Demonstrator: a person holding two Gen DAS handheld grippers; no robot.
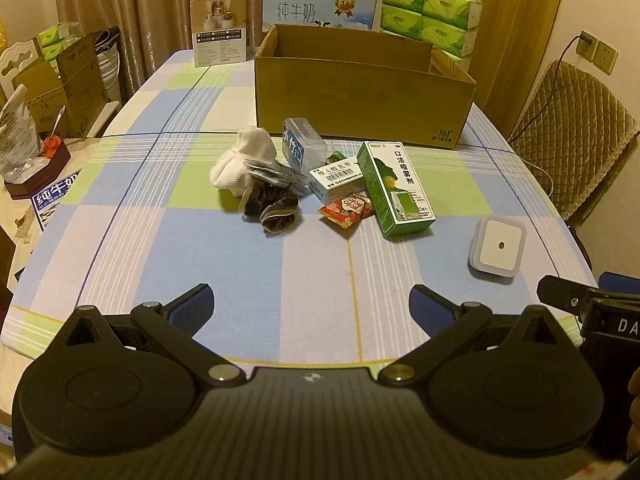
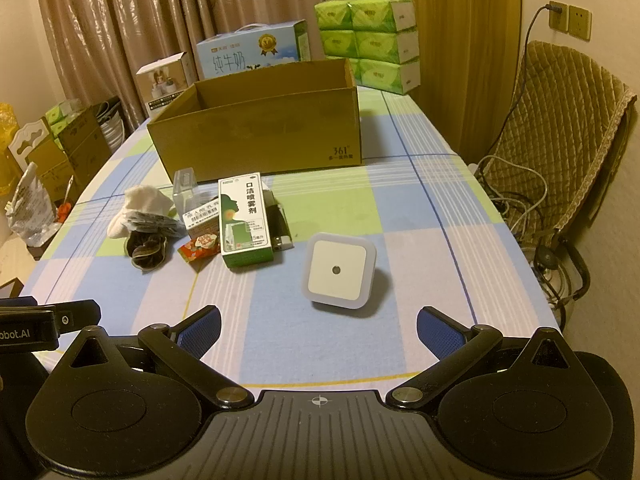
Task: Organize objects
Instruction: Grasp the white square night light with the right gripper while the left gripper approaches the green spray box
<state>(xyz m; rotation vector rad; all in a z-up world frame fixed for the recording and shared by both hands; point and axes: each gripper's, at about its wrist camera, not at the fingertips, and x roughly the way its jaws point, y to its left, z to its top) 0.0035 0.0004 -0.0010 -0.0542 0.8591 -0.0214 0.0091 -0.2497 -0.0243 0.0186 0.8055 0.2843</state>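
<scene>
On the checked worktop (image 1: 160, 240) a small heap of things lies in front of an open cardboard box (image 1: 360, 92), which stands upright further back, its inside hidden from both views. At the left end of the heap is a bunched white cloth (image 1: 244, 160), and touching its near side a dark velvet hair tie (image 1: 272, 208) with some thin dark packets (image 1: 272, 174) resting between the two. Next comes a clear plastic case (image 1: 302, 144) standing close to the box wall, then a small white carton with a barcode (image 1: 338, 180) lying flat, a red sweet wrapper (image 1: 346, 210) just in front of it, and a green and white spray carton (image 1: 396, 188) lying on its back and leaning against the white carton. In the right wrist view a lighter (image 2: 280, 226) shows just beside the far side of the green carton. Well apart to the right, nearer the edge, sits a white square night light (image 2: 340, 270), tilted back a little. The left gripper (image 1: 310, 300) hangs over the near edge of the worktop with its fingers (image 1: 192, 306) spread wide and nothing between them, pointing at the heap. The right gripper (image 2: 318, 328) hangs likewise, its fingers (image 2: 438, 330) wide apart and empty, with the night light just ahead of them. Behind the box stand a milk carton case (image 1: 320, 6), a small white product box (image 1: 218, 28) and stacked green tissue packs (image 1: 428, 12).
</scene>
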